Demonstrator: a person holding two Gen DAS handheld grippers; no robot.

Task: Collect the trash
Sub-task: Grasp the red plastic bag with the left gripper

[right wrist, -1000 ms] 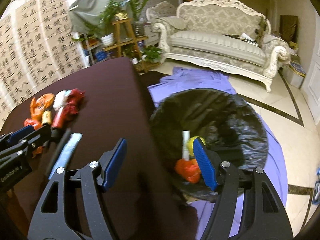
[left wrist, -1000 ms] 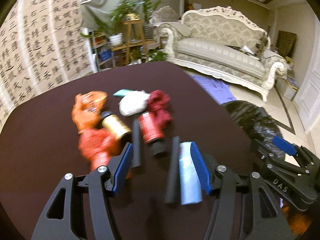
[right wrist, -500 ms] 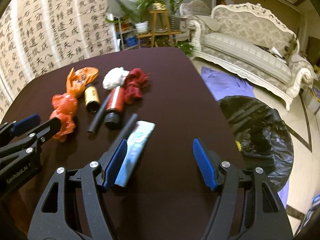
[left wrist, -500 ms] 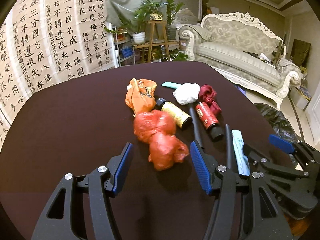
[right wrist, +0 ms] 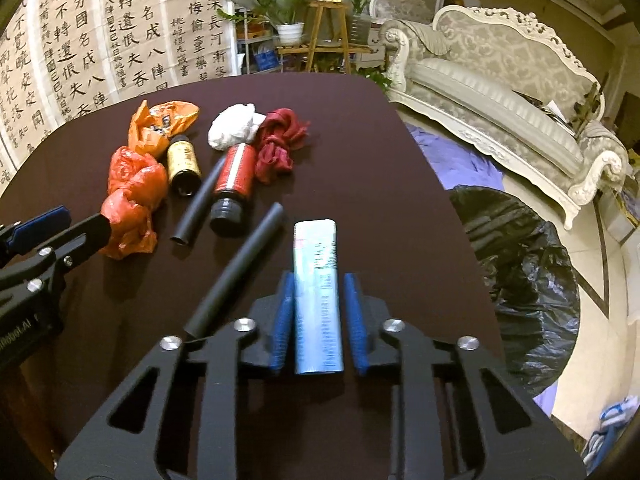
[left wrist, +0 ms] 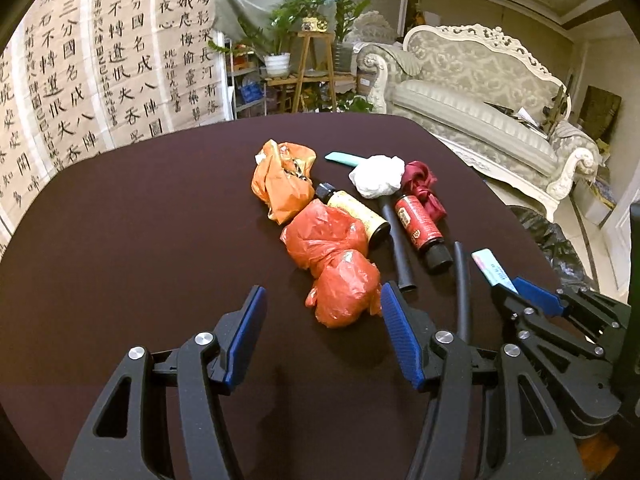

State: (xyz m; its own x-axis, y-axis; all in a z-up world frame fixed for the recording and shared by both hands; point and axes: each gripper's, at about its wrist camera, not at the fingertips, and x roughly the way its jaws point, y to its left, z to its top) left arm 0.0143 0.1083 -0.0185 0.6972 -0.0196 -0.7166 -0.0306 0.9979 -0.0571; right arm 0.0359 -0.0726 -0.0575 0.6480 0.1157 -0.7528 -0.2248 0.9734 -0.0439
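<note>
Trash lies on a dark round table (left wrist: 120,240). My right gripper (right wrist: 318,280) is shut on a pale blue tube (right wrist: 318,280) that lies flat; the tube also shows in the left wrist view (left wrist: 491,269). My left gripper (left wrist: 320,300) is open, with a red plastic bag (left wrist: 340,268) just ahead by its right finger. Beyond lie an orange bag (left wrist: 282,180), a gold bottle (left wrist: 356,212), a red bottle (left wrist: 420,228), a white wad (left wrist: 378,176), a dark red cloth (left wrist: 424,188) and two black tubes (left wrist: 400,244).
A bin lined with a black bag (right wrist: 520,280) stands on the floor right of the table. A purple cloth (right wrist: 460,160) lies by it. A white sofa (right wrist: 500,92) and a plant stand (right wrist: 320,32) stand behind.
My right gripper swung from over the bin to the table and closed on the pale blue tube. My left gripper shifted left and pulled back from the trash.
</note>
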